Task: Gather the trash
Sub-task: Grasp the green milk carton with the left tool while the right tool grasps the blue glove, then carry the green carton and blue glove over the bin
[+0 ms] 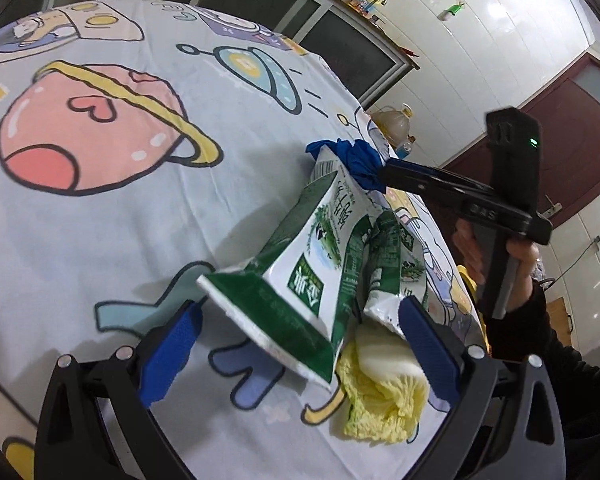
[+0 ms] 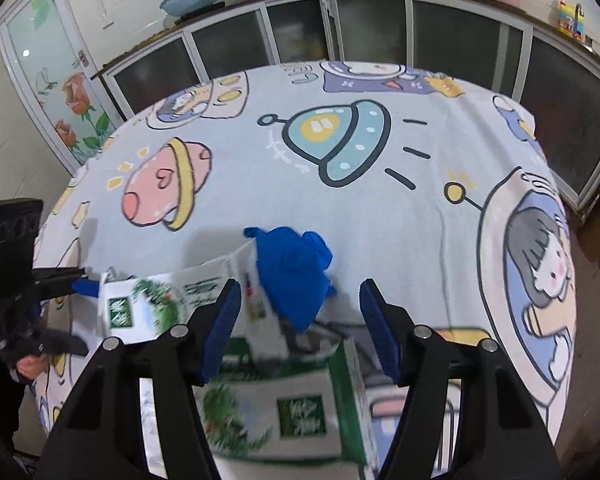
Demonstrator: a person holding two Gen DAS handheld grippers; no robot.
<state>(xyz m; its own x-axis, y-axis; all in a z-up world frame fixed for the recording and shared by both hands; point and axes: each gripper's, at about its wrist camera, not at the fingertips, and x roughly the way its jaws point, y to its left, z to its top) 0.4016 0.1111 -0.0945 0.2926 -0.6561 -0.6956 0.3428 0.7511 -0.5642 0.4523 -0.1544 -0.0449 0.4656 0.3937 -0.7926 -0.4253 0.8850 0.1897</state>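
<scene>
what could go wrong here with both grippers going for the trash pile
1. The milk cartons lean on each other loosely; closing the open left gripper on one could topple the rest.
2. The blue glove is soft and lies on a carton, so the right gripper, fingers apart around it, might pinch only a fold.
3. The cabbage leaf under the cartons could get left behind or dragged off the tablecloth.

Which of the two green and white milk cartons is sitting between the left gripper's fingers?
The larger flattened carton, whose wide green end lies between the left gripper fingers. The smaller crumpled carton sits beside it, near the cabbage leaf.
</scene>
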